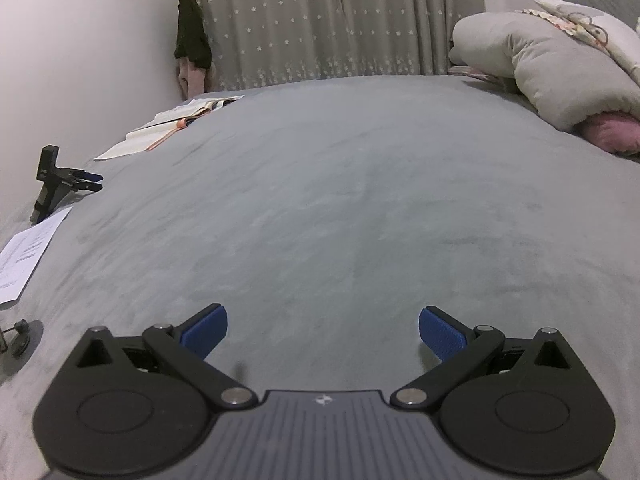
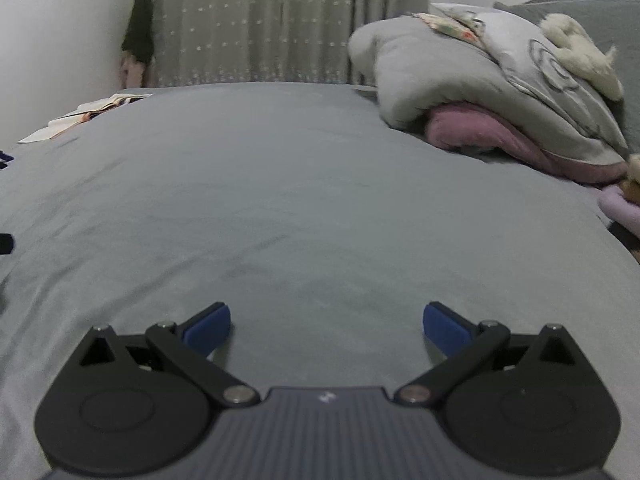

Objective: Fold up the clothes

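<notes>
Two grippers, the left gripper (image 1: 323,330) and the right gripper (image 2: 327,326), hover spread wide and empty over one grey bed (image 1: 340,200), at whose far right one bundled heap of bedding (image 2: 492,92) lies, no garment for folding discernible.

Dim, flat indoor light, cool grey cast.
Fisheye bends the edges, corners vignette dark; the right wrist view is softly blurred.
</notes>
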Demonstrator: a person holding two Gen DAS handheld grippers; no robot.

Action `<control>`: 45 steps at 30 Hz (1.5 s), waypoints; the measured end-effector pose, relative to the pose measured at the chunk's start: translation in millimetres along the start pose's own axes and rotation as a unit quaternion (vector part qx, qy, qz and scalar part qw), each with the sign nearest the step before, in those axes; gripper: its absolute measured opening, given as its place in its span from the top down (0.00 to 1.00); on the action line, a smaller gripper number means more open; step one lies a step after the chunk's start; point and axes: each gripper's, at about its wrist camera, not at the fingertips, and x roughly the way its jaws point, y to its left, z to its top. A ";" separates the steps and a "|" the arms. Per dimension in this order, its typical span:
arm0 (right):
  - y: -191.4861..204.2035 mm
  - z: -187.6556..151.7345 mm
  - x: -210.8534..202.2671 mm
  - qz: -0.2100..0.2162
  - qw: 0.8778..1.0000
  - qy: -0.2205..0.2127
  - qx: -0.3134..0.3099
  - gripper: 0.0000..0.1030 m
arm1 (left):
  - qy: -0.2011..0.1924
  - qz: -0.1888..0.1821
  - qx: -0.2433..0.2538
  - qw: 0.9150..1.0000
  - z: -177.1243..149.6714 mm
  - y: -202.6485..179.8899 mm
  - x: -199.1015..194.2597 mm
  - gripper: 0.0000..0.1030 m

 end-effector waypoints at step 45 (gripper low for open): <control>70.6 16.2 33.4 -0.007 1.000 0.019 0.008 0.00 | 0.008 -0.066 -0.011 0.998 -5.8 3.8 35.6 0.00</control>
